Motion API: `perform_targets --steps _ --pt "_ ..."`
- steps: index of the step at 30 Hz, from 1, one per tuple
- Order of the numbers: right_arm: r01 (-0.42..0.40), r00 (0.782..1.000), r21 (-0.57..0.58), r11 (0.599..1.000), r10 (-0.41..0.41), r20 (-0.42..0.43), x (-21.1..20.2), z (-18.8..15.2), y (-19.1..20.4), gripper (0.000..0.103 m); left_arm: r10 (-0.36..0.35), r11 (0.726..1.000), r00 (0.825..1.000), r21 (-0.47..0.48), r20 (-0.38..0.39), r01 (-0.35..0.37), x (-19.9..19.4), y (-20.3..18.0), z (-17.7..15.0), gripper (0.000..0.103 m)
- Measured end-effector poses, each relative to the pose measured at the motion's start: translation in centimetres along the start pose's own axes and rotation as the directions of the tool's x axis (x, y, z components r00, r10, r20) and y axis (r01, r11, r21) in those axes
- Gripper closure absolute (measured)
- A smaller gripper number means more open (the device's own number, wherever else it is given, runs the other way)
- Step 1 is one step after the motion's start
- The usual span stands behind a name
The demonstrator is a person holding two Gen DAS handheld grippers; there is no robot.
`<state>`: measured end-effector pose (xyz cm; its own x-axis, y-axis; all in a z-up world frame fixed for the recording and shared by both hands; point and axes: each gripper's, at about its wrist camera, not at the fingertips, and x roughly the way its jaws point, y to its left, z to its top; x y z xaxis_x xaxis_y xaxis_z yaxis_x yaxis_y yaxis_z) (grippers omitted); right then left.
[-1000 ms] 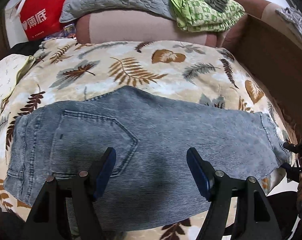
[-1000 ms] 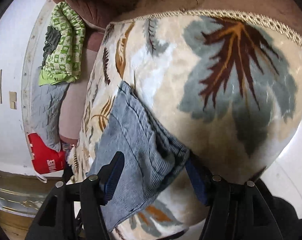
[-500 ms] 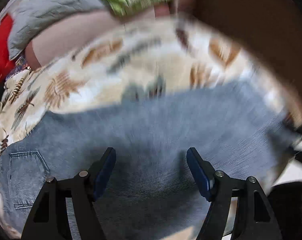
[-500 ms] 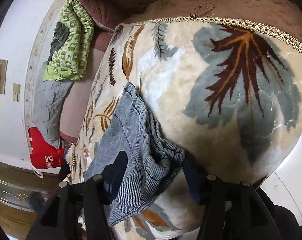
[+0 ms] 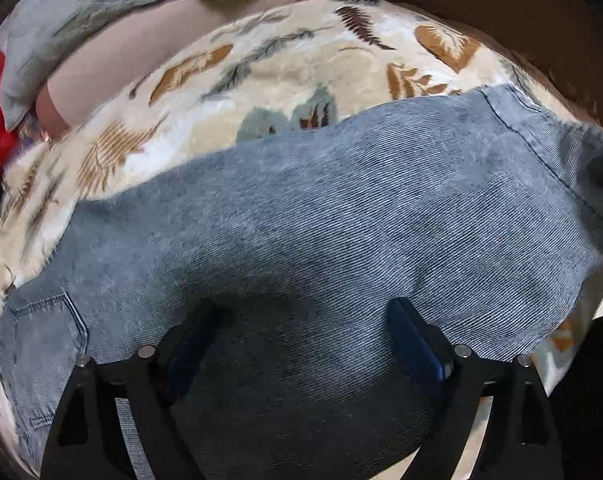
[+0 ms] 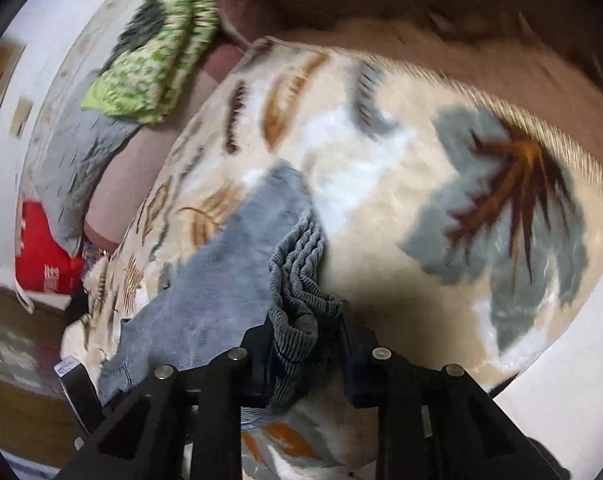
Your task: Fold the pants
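At lower centre, right gripper (image 6: pixel 305 344): we've just closed its jaws, clamping the bunched pants (image 6: pixel 221 280) hem to lift for folding.
Left gripper (image 5: pixel 301 340): jaws just widened, holding nothing; we hover over mid-leg on the blanket (image 5: pixel 261 72).

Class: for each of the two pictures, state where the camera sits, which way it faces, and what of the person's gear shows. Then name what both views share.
Left wrist: sits on the left gripper, looks steeply down at the jeans on the leaf blanket; open jaws show.
Right wrist: sits on the right gripper, faces down along the blanket; jaws pinch the bunched jeans end.
Shared: jeans, blanket, green cloth, grey pillow.
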<state>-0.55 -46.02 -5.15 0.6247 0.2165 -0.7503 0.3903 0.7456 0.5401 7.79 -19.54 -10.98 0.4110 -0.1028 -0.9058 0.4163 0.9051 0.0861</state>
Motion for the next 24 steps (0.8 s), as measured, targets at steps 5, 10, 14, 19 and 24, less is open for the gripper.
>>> perform_targets --steps 5,10,14,19,24 --pt "0.009 0.994 -0.263 0.965 0.022 0.112 -3.4 -0.5 9.9 0.077 -0.187 0.966 0.982 -0.177 0.041 0.191 -2.4 5.3 -0.8 0.019" --pt "-0.054 0.990 -0.530 0.847 0.114 0.081 -2.5 -7.5 20.6 0.077 -0.145 0.902 0.974 -0.380 0.175 0.203 -6.6 14.3 -4.9 0.019" --pt "-0.120 0.993 -0.644 0.756 0.106 -0.060 3.1 -15.2 24.9 0.074 -0.061 0.855 0.980 -0.498 0.187 0.148 -9.0 20.2 -9.7 0.019" --pt "-0.175 0.982 -0.685 0.708 0.071 -0.177 8.7 -20.6 24.5 0.044 -0.044 0.837 0.985 -0.533 0.165 0.126 -9.7 22.6 -11.7 0.019" --pt "-0.300 0.949 -0.535 0.790 0.189 -0.253 4.5 -17.2 21.6 0.034 -0.114 0.862 0.962 -0.457 0.249 0.221 -10.4 19.8 -8.2 0.019"
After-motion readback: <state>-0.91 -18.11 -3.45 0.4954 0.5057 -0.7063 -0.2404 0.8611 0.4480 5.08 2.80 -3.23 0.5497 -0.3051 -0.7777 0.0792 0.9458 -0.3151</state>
